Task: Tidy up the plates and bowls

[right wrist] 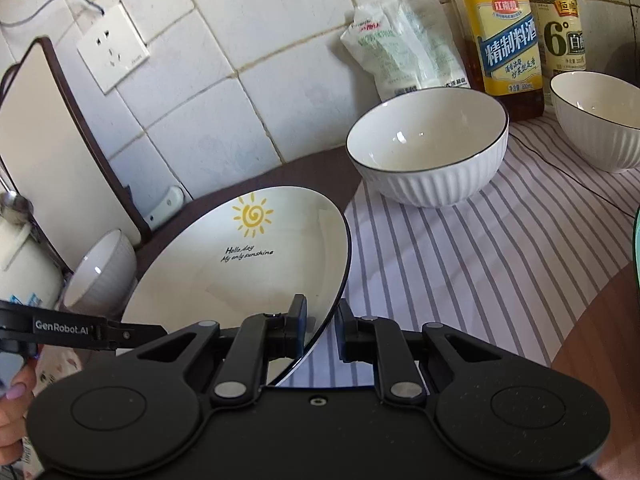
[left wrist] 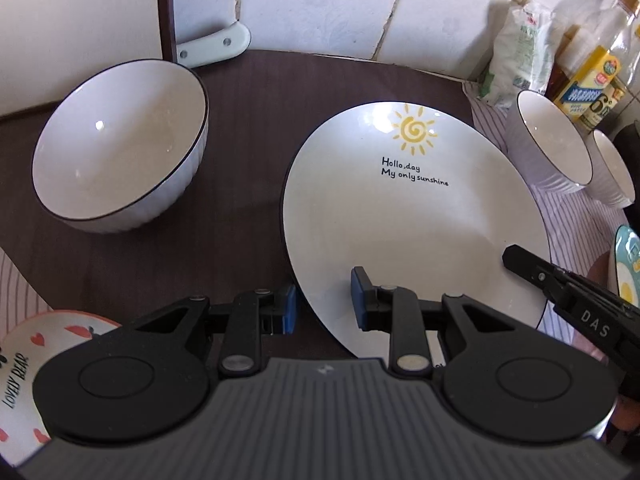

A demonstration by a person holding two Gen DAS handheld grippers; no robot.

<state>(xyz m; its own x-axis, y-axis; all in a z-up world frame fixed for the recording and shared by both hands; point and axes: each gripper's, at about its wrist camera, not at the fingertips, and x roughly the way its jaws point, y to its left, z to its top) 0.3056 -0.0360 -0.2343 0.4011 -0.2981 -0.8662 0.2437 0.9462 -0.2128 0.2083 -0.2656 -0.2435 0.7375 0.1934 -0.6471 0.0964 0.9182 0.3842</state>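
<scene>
Worktop (right wrist: 480,264) carries everything: a dark mat on the wall side, a striped cloth on the other.

Sun plate (left wrist: 400,220), biggest dish, is gripped on 2 opposite edges. It looks tilted over the dark mat, likely mid-carry and not yet set down. 2 grips make sense for a wide, shallow dish: less chance of tipping or slipping. Plate is empty, just a printed sun and 2 lines of text.

Left gripper (left wrist: 326,306) has its jaws pinching the plate's near-left rim, 1 blue pad above and 1 below. Right gripper (right wrist: 322,328) is pressed nearly together on the thin rim of the opposite edge, rim clearly between the pads.

Ribbed bowl (left wrist: 120,148) sits on the dark mat near the wall, beside the plate, apart from it, empty. Probably the start of the sorted zone, judging by the task.

2 more ribbed bowls, 1 (right wrist: 428,148) near the bottles and 1 (right wrist: 600,120) further along, stand upright on the striped cloth, empty, unsorted.

Heart-print plate (left wrist: 24,360) peeks in at the lower left, contents not visible.

Bottles (right wrist: 508,40) and a pouch (right wrist: 400,48) stand along the tiled wall.
</scene>
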